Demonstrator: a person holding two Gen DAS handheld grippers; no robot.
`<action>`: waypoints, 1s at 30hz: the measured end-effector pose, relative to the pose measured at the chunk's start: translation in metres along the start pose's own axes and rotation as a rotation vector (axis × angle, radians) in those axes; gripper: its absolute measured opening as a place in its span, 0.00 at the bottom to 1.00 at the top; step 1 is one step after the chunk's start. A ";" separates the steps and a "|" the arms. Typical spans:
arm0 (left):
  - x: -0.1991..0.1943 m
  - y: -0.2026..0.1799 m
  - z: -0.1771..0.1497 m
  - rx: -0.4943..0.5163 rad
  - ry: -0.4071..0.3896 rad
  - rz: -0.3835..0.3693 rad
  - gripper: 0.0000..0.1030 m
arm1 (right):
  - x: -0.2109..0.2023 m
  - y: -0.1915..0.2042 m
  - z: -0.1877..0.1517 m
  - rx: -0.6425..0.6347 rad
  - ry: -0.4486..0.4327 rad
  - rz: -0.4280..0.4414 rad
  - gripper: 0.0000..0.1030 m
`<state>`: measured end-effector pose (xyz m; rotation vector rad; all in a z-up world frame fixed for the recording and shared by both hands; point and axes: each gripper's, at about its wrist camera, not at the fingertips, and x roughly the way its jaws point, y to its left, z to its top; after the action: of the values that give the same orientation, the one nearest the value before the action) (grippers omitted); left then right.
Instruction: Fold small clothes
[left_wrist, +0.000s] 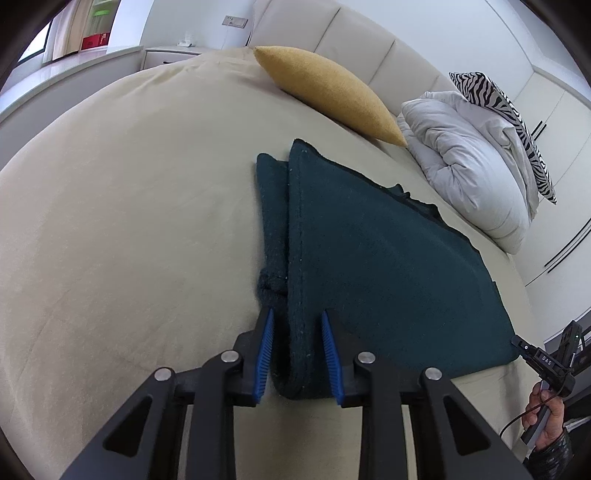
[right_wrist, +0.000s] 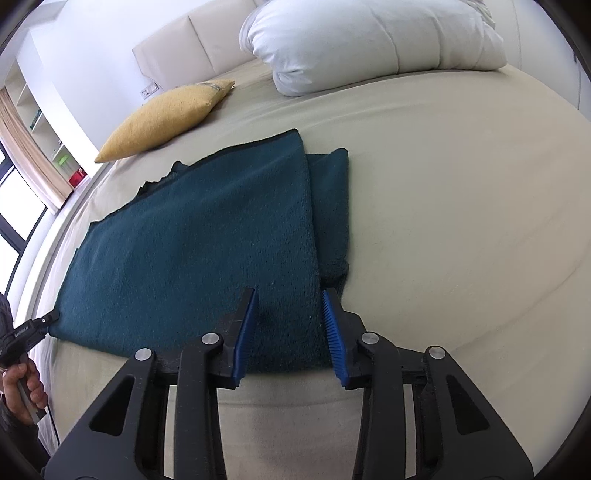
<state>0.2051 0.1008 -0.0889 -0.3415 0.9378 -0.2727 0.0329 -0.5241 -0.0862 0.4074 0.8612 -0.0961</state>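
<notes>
A dark teal knitted garment (left_wrist: 388, 266) lies flat on the beige bed, folded, with a narrower layer showing along one side. My left gripper (left_wrist: 297, 317) is open, its blue pads on either side of the garment's near left corner edge. My right gripper (right_wrist: 290, 297) is open, its pads straddling the garment's near right corner (right_wrist: 288, 325). The right gripper also shows at the right edge of the left wrist view (left_wrist: 517, 341), and the left gripper at the left edge of the right wrist view (right_wrist: 51, 316). The garment also fills the middle of the right wrist view (right_wrist: 192, 251).
A mustard cushion (left_wrist: 328, 92) lies behind the garment. A white folded duvet (left_wrist: 469, 166) with a zebra-print pillow (left_wrist: 517, 122) sits at the head of the bed. The beige bed sheet (left_wrist: 129, 221) stretches wide to the left. A padded headboard (left_wrist: 332, 33) stands behind.
</notes>
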 end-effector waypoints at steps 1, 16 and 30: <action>0.000 0.000 -0.001 0.003 0.001 0.001 0.23 | 0.001 0.001 -0.001 -0.005 0.001 -0.005 0.28; -0.003 -0.003 -0.006 0.048 -0.001 0.022 0.09 | -0.005 0.005 -0.002 -0.046 -0.007 -0.077 0.06; -0.012 -0.002 -0.014 0.036 -0.010 0.006 0.07 | -0.016 0.000 -0.006 -0.032 -0.015 -0.067 0.05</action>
<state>0.1869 0.1011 -0.0865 -0.3064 0.9231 -0.2820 0.0182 -0.5235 -0.0771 0.3479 0.8605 -0.1469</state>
